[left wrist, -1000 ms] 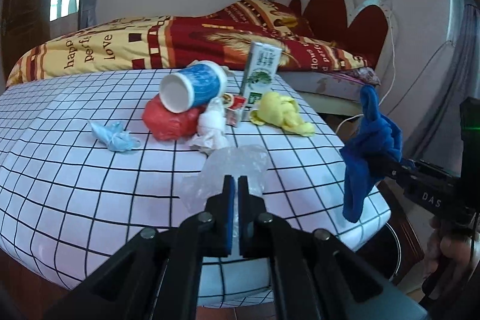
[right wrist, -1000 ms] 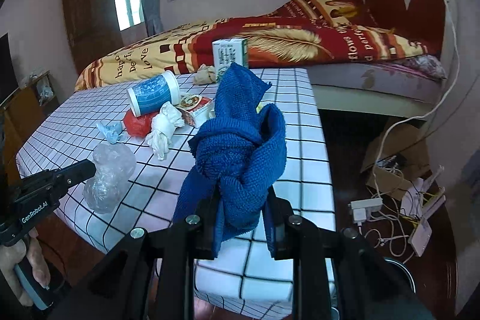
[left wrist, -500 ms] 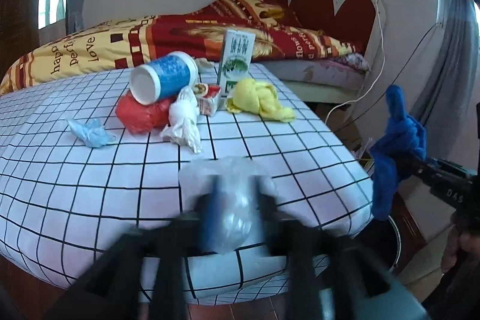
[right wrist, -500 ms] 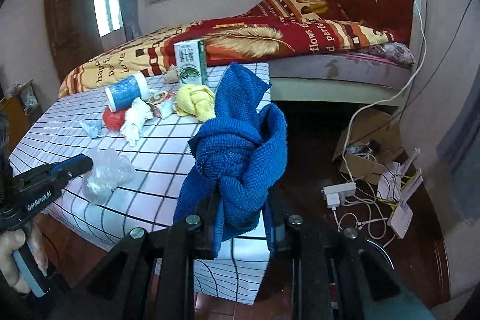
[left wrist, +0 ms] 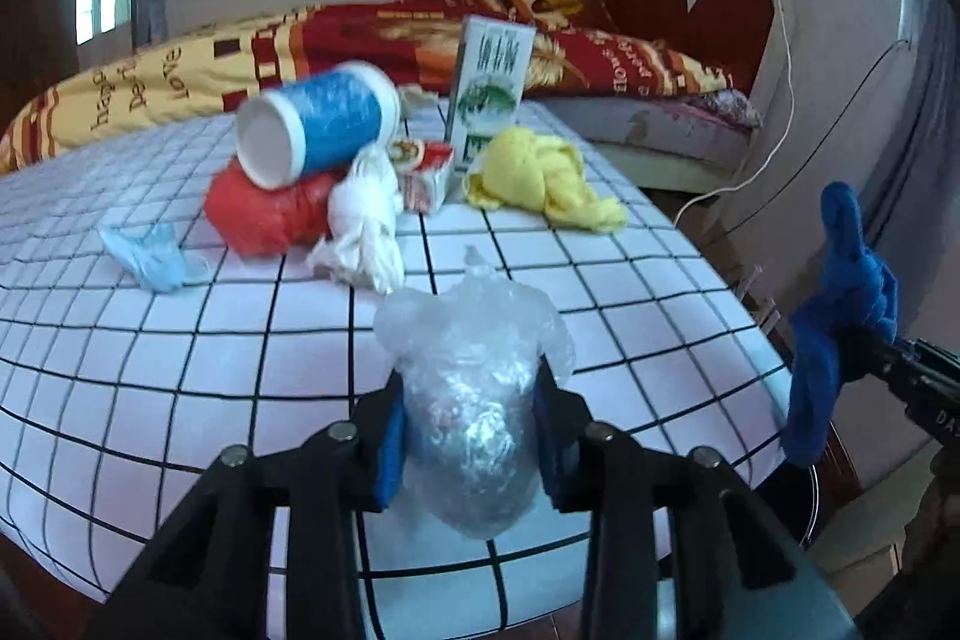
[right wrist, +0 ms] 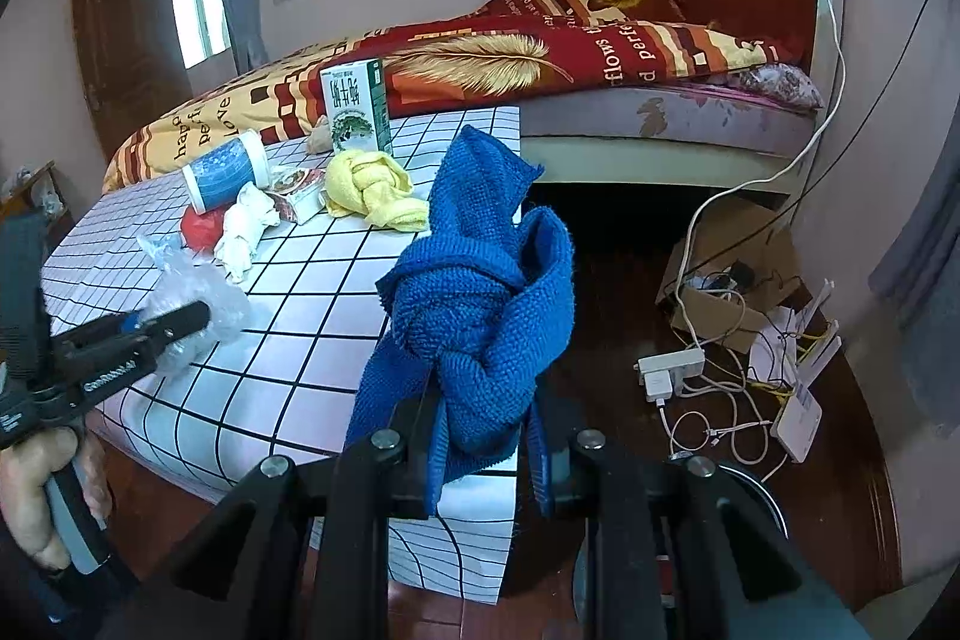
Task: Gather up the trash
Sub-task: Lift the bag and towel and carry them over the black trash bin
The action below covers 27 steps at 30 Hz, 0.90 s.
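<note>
The left gripper [left wrist: 471, 436] has just been closing on the crumpled clear plastic bag [left wrist: 474, 388], which sits between its pads at the near edge of the checked counter [left wrist: 180, 358]; the bag's long axis runs along the fingers. The right gripper [right wrist: 480, 436], off the counter's right edge, stays clamped on the knotted blue cloth [right wrist: 480, 292]; the dark bin rim [right wrist: 759, 490] just beyond it looks the likely drop.

Right gripper [right wrist: 483, 451] clamps knotted blue cloth [right wrist: 480, 292] beyond table [right wrist: 312, 340] edge — left gripper [right wrist: 180, 325] at clear plastic bag [right wrist: 192, 292]; yellow cloth [right wrist: 372, 187], carton [right wrist: 355, 106] behind.
</note>
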Available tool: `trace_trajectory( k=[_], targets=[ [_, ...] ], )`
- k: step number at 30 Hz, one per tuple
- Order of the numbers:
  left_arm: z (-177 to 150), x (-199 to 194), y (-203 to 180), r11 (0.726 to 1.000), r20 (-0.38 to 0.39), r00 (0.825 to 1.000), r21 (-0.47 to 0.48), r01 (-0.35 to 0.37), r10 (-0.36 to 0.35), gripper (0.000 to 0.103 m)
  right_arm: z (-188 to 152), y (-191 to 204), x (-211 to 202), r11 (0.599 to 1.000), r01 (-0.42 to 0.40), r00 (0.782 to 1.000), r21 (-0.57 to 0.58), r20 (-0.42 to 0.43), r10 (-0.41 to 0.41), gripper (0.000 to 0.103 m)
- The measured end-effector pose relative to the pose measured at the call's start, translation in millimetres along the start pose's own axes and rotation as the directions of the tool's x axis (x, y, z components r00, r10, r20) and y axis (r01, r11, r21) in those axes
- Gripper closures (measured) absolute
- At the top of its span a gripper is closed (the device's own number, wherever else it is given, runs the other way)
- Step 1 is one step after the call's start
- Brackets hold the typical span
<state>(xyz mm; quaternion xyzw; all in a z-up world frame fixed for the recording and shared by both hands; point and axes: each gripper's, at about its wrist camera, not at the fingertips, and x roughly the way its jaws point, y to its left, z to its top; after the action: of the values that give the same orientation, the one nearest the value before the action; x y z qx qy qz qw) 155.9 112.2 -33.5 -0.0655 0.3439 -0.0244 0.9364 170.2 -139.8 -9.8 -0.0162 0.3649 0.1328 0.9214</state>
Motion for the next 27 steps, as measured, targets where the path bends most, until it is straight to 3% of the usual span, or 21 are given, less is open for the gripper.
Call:
trace_trajectory(
  k=[11,27],
  targets=[
    [3.1,-19.8,-35.5,0.997,0.029,0.997,0.033,0.064,-0.065,0.066,-6.1,-12.4,-17.7,0.999,0.021,1.0,0.025,0.018,-0.022,0.079],
    [-1.8,-18.0,-117.7,0.972,0.003,0.984,0.155,0.177,-0.18,0.066,-36.5,-74.7,-54.8,0.987,0.116,0.993,0.113,0.012,-0.118,0.079]
  ],
)
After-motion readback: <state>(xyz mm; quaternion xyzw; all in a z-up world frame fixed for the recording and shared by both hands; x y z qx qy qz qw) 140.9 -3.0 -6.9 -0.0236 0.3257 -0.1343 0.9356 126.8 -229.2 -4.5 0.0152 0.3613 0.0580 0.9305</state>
